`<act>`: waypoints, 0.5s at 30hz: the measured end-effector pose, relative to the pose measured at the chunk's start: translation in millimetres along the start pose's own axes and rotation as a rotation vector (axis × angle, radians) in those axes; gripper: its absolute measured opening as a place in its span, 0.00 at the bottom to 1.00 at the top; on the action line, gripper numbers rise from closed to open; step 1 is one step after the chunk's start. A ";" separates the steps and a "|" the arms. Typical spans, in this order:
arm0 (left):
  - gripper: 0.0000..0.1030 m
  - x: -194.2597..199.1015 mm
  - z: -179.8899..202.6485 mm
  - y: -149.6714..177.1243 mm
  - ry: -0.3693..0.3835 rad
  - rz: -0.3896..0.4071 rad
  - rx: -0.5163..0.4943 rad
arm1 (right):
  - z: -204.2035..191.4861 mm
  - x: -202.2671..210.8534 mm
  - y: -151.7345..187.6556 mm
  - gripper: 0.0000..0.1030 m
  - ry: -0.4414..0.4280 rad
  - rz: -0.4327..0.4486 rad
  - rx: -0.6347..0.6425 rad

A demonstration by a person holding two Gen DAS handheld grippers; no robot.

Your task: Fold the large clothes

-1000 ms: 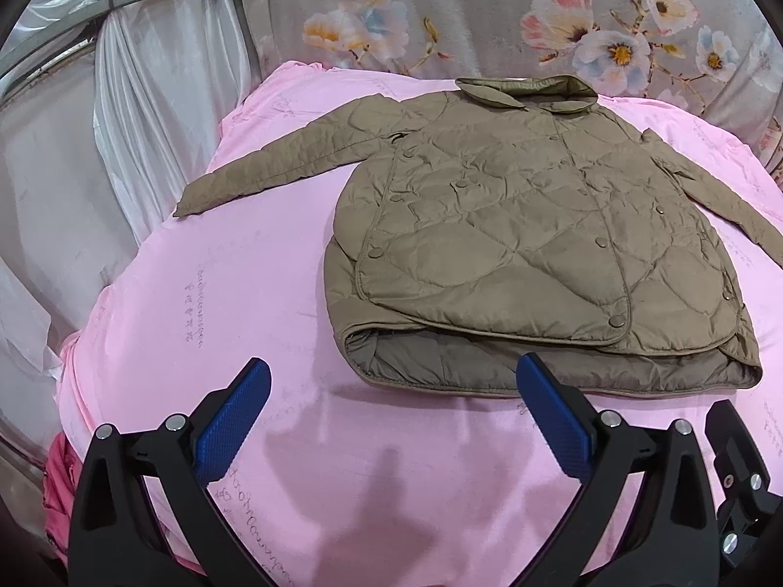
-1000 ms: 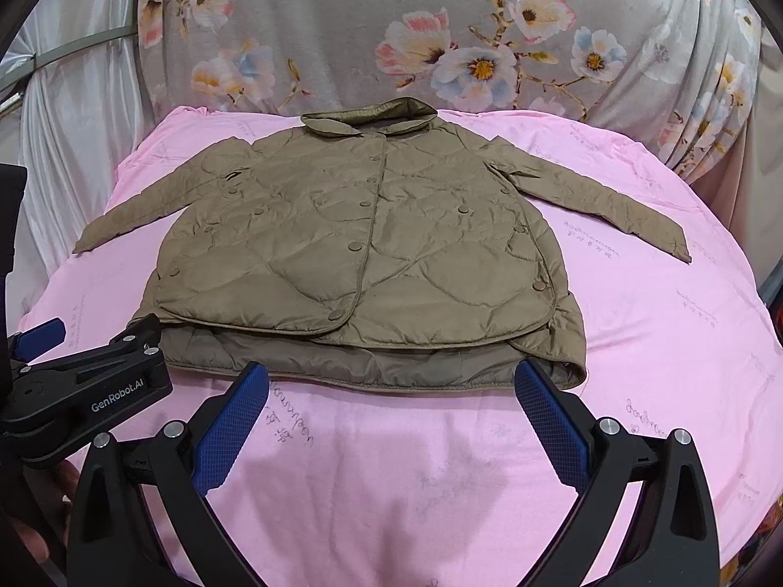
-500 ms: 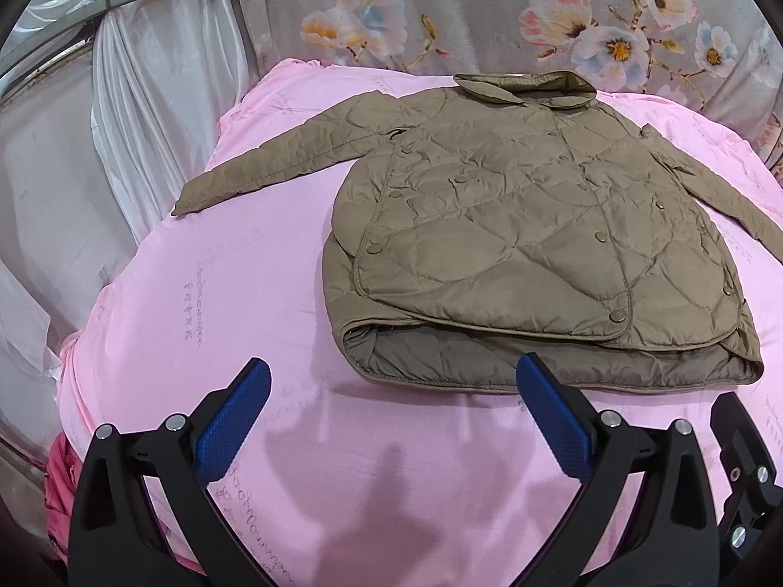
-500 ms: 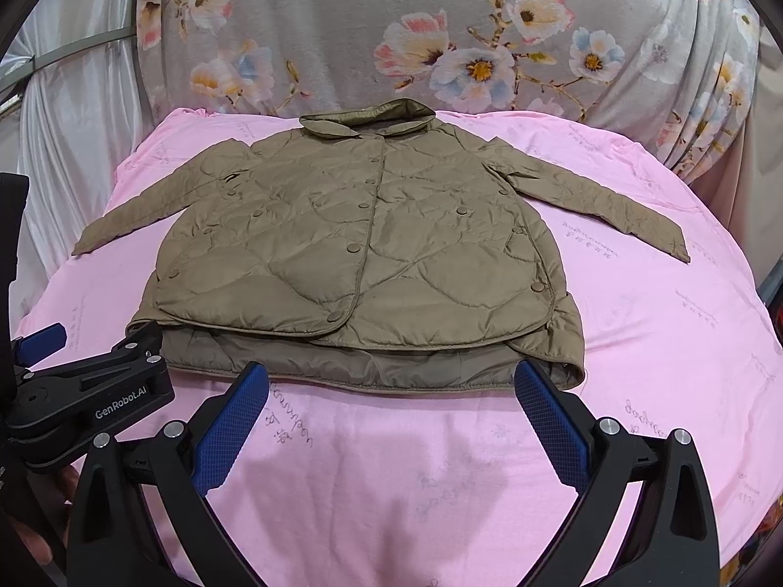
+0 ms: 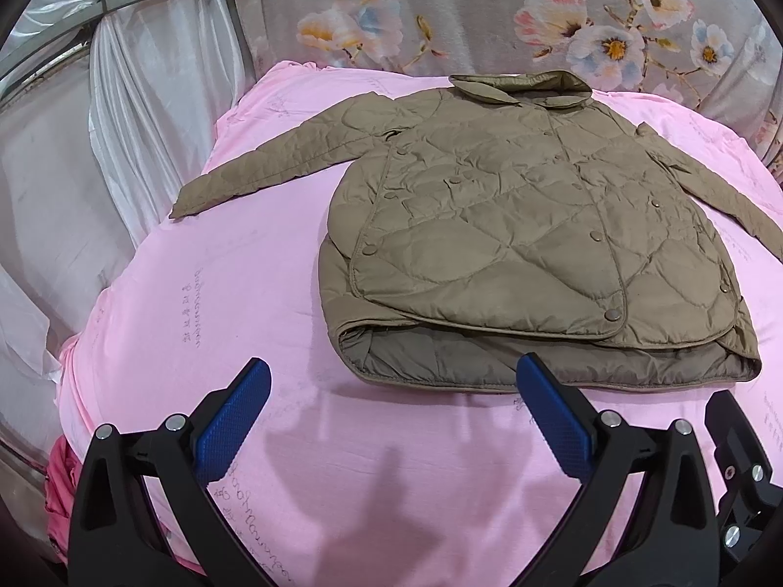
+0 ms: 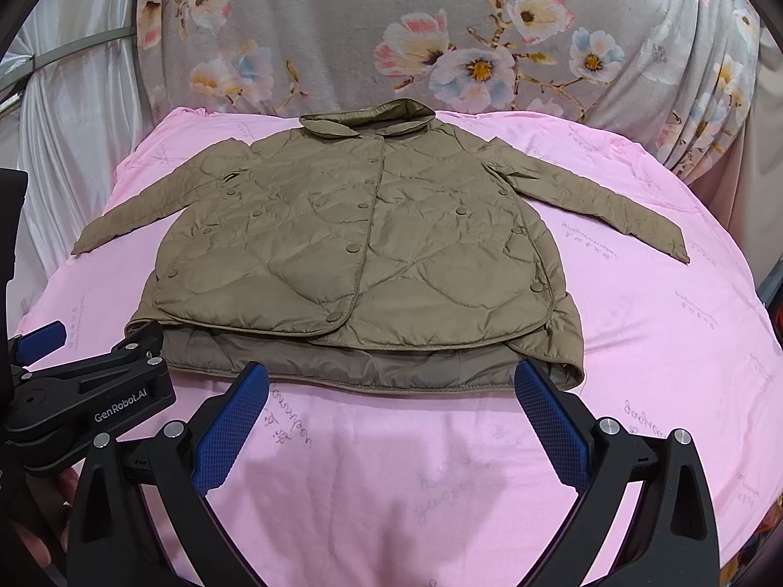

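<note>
Both grippers, left gripper (image 5: pixel 391 420) and right gripper (image 6: pixel 391 420), gape wide and empty short of the quilted jacket (image 6: pixel 352 254) spread mid-frame on the pink sheet (image 6: pixel 685 342); risk: pinching only the top hem layer, slick padding slides, fold skews.

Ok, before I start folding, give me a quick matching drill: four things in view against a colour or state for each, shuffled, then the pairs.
Things
1. jacket
2. bed cover
3. left hand-held gripper
4. backdrop cloth

Colour or state
A. grey with a flower print
B. open, holding nothing
C. olive, quilted, laid flat with both sleeves spread out
D. pink with faint writing

Pairs: 1-C, 2-D, 3-B, 4-A
</note>
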State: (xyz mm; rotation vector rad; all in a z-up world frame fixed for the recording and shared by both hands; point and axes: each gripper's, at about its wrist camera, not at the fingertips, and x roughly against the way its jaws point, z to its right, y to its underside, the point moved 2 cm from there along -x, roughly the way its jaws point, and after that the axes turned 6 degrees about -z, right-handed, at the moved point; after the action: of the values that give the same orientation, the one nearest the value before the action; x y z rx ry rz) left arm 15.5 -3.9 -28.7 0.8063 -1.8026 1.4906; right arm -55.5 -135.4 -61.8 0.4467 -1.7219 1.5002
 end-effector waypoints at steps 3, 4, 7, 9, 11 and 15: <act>0.95 0.2 0.9 0.8 -0.001 -0.001 -0.001 | 0.2 0.1 -0.2 0.95 0.000 -0.002 0.000; 0.95 0.1 1.2 1.1 -0.002 -0.002 0.000 | 0.6 -0.3 -0.4 0.95 0.000 -0.002 0.000; 0.95 0.0 2.6 2.0 -0.002 -0.005 -0.002 | 0.8 -0.7 -0.2 0.95 -0.001 -0.003 -0.002; 0.95 -1.3 3.7 1.7 -0.002 -0.007 -0.002 | 1.2 -1.4 -0.2 0.95 0.000 -0.004 -0.002; 0.95 -5.0 1.8 0.3 -0.001 -0.011 -0.003 | 0.9 -2.5 0.4 0.95 -0.001 -0.004 -0.003; 0.95 -9.2 0.6 -0.8 0.002 -0.021 -0.002 | 2.0 -5.1 0.7 0.95 -0.005 -0.009 -0.008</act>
State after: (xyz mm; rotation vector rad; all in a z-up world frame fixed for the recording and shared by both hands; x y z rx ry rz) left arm 21.6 -4.2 -35.7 0.8194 -1.7888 1.4755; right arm -53.5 -138.3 -66.0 0.4534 -1.7270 1.4869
